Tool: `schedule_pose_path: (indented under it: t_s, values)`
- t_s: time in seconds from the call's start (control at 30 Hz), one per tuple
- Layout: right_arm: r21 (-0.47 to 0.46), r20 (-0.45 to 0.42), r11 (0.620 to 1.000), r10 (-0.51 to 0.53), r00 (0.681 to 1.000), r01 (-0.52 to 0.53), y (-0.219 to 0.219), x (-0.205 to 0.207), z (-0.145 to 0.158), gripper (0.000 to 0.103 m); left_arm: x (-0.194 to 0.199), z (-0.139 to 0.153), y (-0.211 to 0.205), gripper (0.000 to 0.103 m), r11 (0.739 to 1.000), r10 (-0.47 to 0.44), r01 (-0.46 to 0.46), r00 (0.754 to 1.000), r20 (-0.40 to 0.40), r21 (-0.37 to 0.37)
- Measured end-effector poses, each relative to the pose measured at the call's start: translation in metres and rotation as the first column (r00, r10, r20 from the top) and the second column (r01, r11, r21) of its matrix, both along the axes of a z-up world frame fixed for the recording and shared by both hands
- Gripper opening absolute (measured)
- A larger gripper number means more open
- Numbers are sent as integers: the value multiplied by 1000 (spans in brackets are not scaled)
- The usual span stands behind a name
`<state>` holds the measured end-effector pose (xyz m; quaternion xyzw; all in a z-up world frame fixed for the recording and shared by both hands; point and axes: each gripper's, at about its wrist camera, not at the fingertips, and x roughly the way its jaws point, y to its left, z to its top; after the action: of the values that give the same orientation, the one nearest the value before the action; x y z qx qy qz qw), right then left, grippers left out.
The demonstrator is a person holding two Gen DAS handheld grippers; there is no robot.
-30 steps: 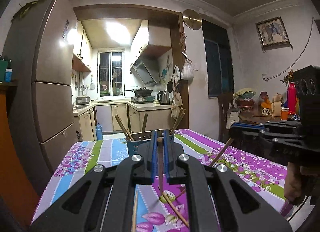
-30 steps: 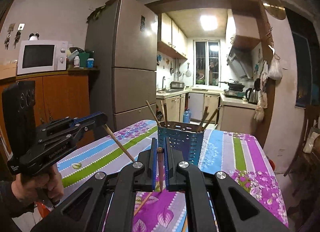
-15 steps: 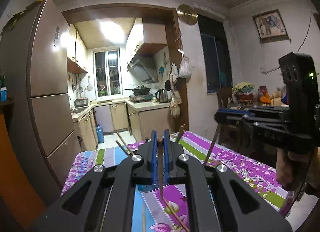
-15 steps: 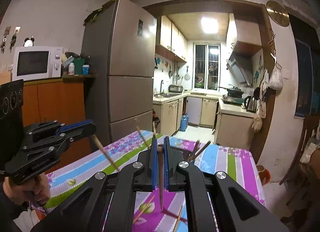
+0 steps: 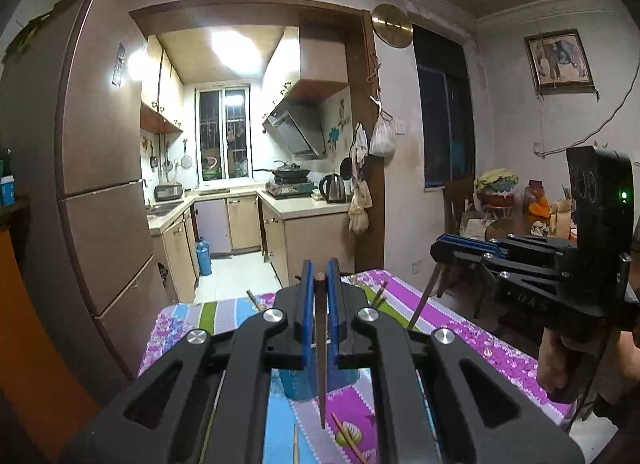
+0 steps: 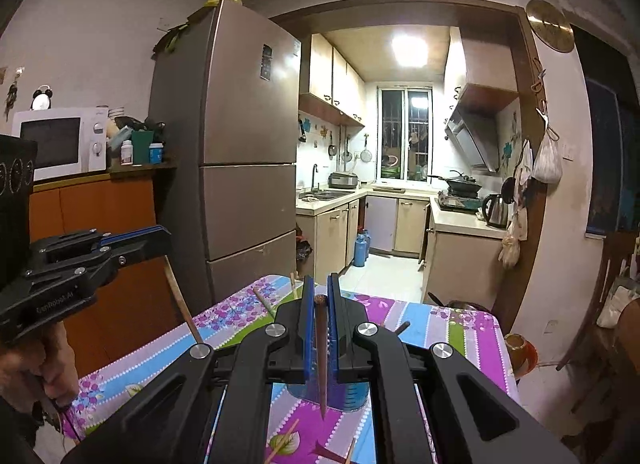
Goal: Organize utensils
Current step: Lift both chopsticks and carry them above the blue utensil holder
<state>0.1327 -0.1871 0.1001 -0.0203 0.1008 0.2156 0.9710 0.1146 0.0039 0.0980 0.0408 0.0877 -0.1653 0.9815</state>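
My left gripper (image 5: pixel 319 280) is shut on a brown chopstick (image 5: pixel 321 360) that points down toward the table. My right gripper (image 6: pixel 319 292) is shut on another brown chopstick (image 6: pixel 321 356), also hanging point down. Both are raised above the blue perforated utensil holder (image 6: pixel 348 394), which is mostly hidden behind the fingers; it also shows in the left wrist view (image 5: pixel 298 386). Chopsticks stand in the holder, with ends showing at its sides (image 5: pixel 253 298). Loose chopsticks lie on the floral tablecloth (image 5: pixel 349 436). Each gripper shows in the other's view: the right one (image 5: pixel 438 250), the left one (image 6: pixel 164 240).
The table (image 6: pixel 452 328) has a striped purple floral cloth. A tall fridge (image 6: pixel 244 152) and an orange cabinet with a microwave (image 6: pixel 60 142) stand to the left. The kitchen doorway lies behind the table. A chair and cluttered side table (image 5: pixel 504 200) stand on the right.
Both grippers have risen with their chopsticks, so the holder has dropped low and mostly out of sight behind the fingers. Both stay shut.
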Motion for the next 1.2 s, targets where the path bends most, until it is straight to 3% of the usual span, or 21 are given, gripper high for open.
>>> schedule_pose_path:
  t_s: [0.53, 0.97, 1.2]
  values:
    - [0, 14, 1000, -29, 999, 29, -1, 34, 35, 7, 38, 20, -12, 5, 999, 19, -17, 999, 34, -45]
    - [12, 84, 999, -34, 996, 33, -2, 60, 87, 7, 52, 74, -28, 5, 997, 11, 1, 988, 152, -83]
    - [5, 66, 1000, -26, 997, 26, 2, 85, 82, 7, 84, 76, -16, 5, 995, 52, -36, 986, 160, -98]
